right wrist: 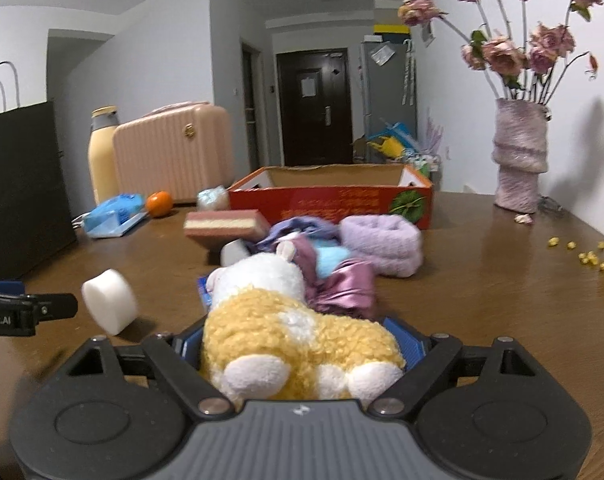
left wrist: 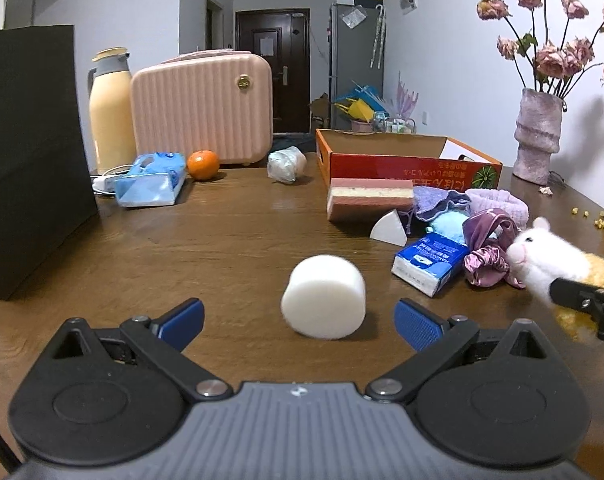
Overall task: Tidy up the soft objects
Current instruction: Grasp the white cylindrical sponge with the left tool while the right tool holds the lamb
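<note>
While gripped, plush toy (right wrist: 298, 344) (head forward) lengthwise.

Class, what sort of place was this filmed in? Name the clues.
Probably a lived-in flat: a wooden table cluttered with household things, a fridge beside the dark front door, and a vase of dried roses.

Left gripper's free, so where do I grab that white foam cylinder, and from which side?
Take the white foam cylinder across its curved wall, coming from the near side. It stands on a flat end just ahead of the open left gripper, roughly between the fingers, with bare table on both sides.
</note>
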